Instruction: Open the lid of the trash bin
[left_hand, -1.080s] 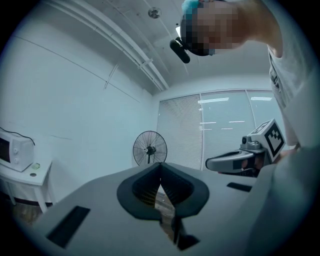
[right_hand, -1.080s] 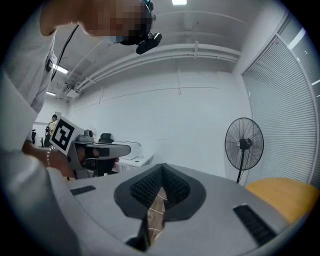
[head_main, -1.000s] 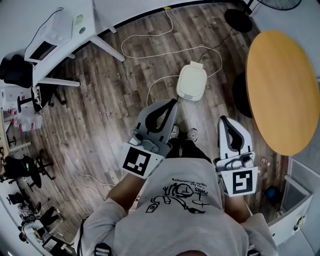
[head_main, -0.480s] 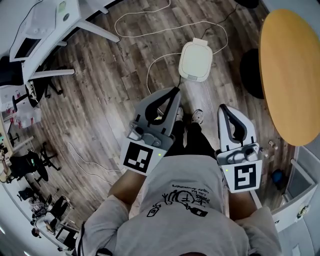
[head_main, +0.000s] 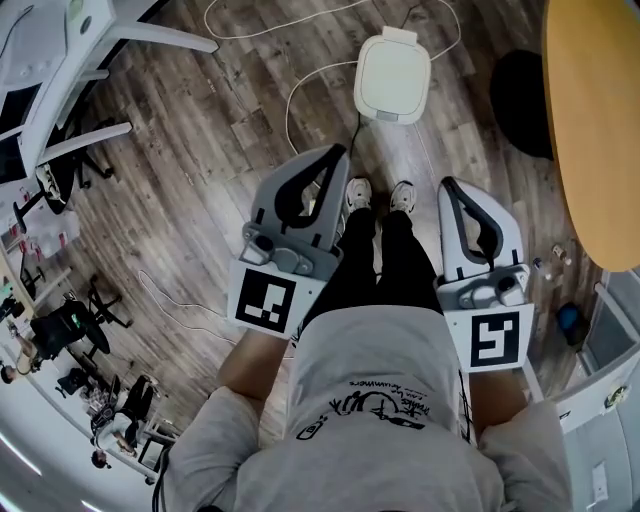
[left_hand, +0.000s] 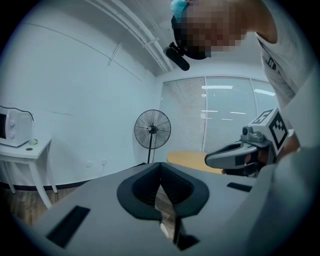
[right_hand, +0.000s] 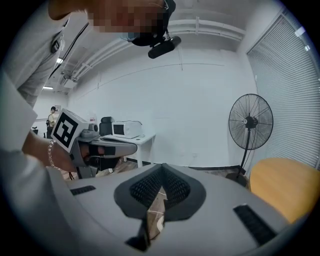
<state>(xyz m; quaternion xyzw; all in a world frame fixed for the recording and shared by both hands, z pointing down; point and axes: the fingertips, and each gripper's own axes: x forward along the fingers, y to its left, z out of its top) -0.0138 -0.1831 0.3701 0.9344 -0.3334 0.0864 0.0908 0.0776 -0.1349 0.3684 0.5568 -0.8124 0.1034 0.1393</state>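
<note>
The trash bin (head_main: 393, 76) stands on the wood floor just ahead of the person's shoes (head_main: 358, 194); its white rounded lid lies flat and closed. My left gripper (head_main: 338, 152) is held at waist height, pointing forward, with its jaw tips together and nothing between them. My right gripper (head_main: 447, 184) is level with it on the right, also shut and empty. Both are well above the bin and touch nothing. In the left gripper view my left gripper (left_hand: 160, 165) points across the room, with the right gripper (left_hand: 235, 155) beside it.
A round wooden table (head_main: 600, 120) with a black base (head_main: 522, 90) stands to the right of the bin. White cables (head_main: 296, 95) loop over the floor by the bin. A white desk (head_main: 60, 50) is at far left, and a floor fan (right_hand: 251, 122) stands by the wall.
The person has stepped toward the bin, so it now lies close in front of the shoes. Both grippers stay shut at waist height.
</note>
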